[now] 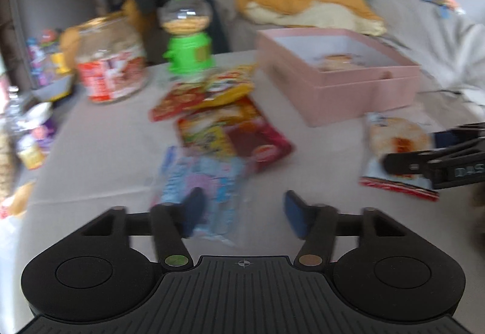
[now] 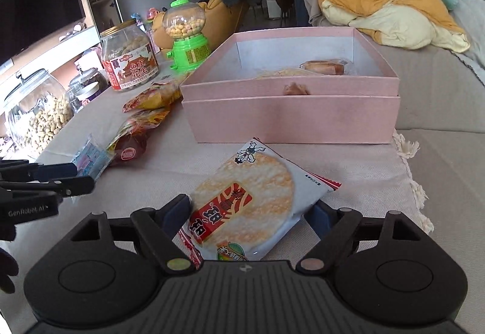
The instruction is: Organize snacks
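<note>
My left gripper (image 1: 241,212) is open above the cloth, its left finger over a light blue and pink packet (image 1: 200,182). Beyond it lie a dark red packet (image 1: 233,133) and a red and yellow packet (image 1: 206,91). My right gripper (image 2: 250,209) is open with its fingers on either side of a white rice cracker packet (image 2: 254,197) that lies on the cloth; the same packet (image 1: 397,146) and gripper (image 1: 424,158) show at the right of the left wrist view. An open pink box (image 2: 291,115) holds a few snacks.
A green candy dispenser (image 2: 186,33), a labelled peanut jar (image 2: 128,58) and a big glass jar of nuts (image 2: 36,115) stand along the left. A sofa with orange and cream bedding (image 2: 388,3) is behind the box. The cloth's fringed edge (image 2: 415,176) is at right.
</note>
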